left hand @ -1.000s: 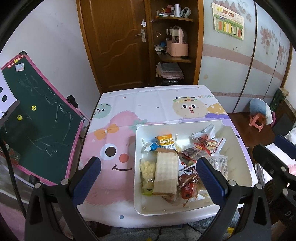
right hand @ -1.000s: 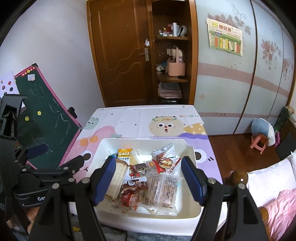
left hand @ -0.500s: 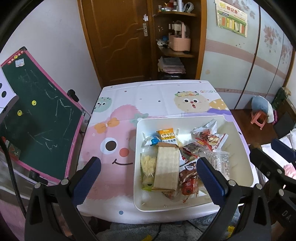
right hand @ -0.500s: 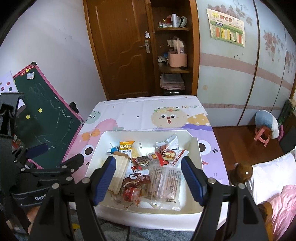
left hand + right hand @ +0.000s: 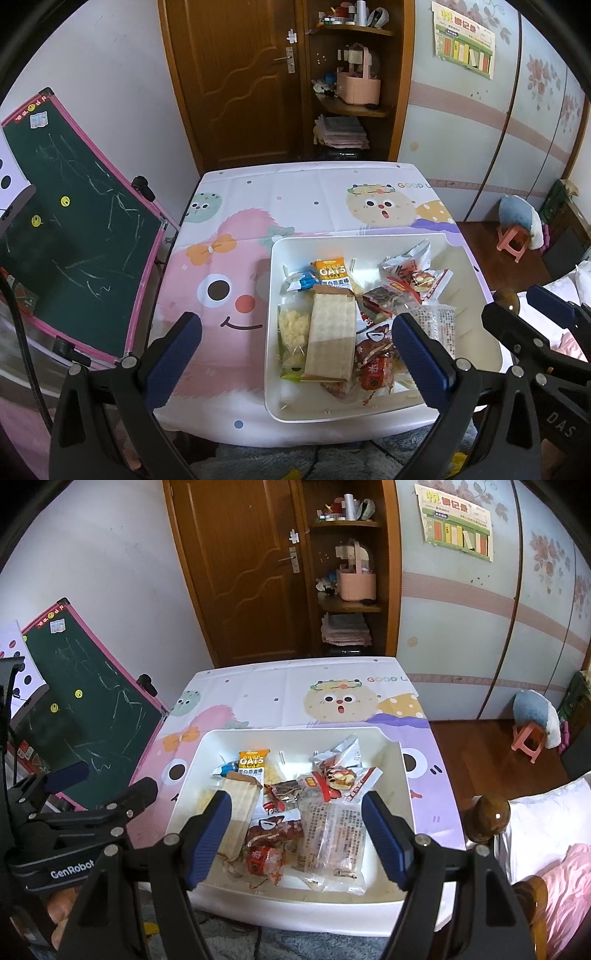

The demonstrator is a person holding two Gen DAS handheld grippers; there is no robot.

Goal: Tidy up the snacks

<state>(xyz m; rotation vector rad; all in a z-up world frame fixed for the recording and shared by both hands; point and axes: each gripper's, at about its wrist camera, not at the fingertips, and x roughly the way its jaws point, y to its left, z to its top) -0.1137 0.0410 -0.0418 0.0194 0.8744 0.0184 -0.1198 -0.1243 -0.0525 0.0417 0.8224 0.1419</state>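
White rectangular plastic bin (image 5: 395, 760) holds crinkly snack packets (image 5: 332, 834).

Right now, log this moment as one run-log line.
stage: pre-grasp | left gripper: open, empty | right gripper: open, empty | snacks: piled in white bin | table: bin at near edge

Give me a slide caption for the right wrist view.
Open right gripper hovers above a white plastic bin of wrapped snacks on a cartoon-print tablecloth.
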